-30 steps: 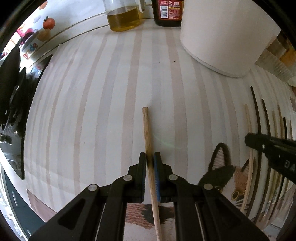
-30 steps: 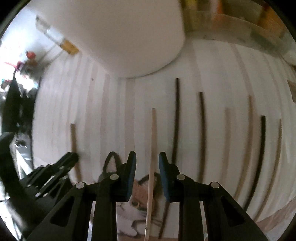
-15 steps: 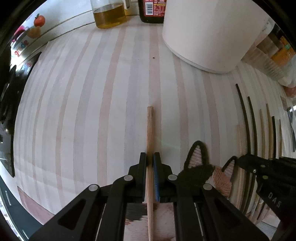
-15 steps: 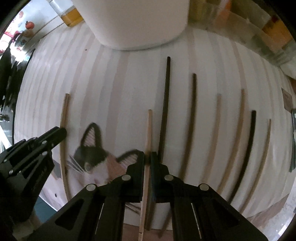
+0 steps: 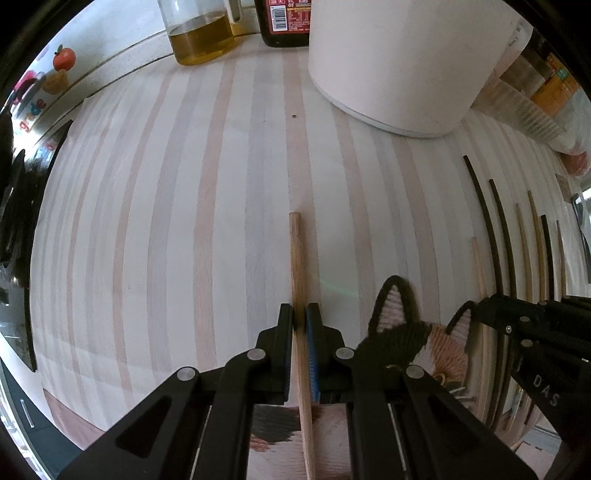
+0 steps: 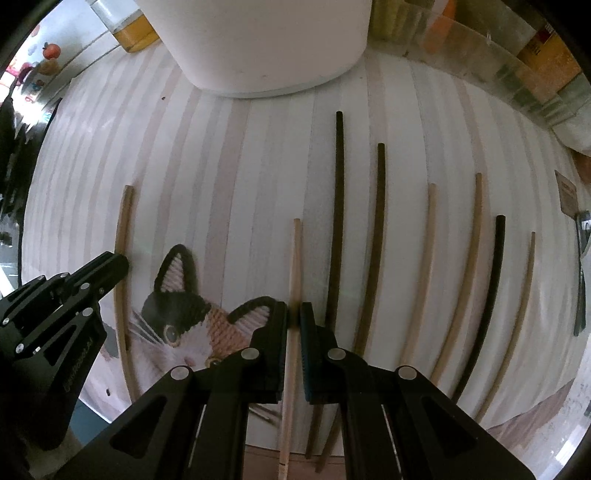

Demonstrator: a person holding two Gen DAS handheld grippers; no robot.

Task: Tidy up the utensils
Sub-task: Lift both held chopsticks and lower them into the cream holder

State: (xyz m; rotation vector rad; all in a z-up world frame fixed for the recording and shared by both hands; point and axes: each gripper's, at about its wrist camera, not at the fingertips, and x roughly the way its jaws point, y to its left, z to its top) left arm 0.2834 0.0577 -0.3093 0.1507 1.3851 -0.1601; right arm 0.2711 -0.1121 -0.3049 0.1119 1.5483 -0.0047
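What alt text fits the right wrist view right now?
The right claw is shut on a pale wooden chopstick above a striped white tabletop. To its right lie three black chopsticks and three light wooden chopsticks; to its left sit a cat-face mat and the left claw.

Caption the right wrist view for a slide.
Right gripper shut on a light wooden chopstick beside dark chopsticks.

Striped pale wooden counter carries a large white cylindrical container at the rear. Left of it stands a dark bottle with a red label, then a glass jar of yellow oil. A cat-face mat lies at the counter's near edge. Clear plastic containers line the right rear.
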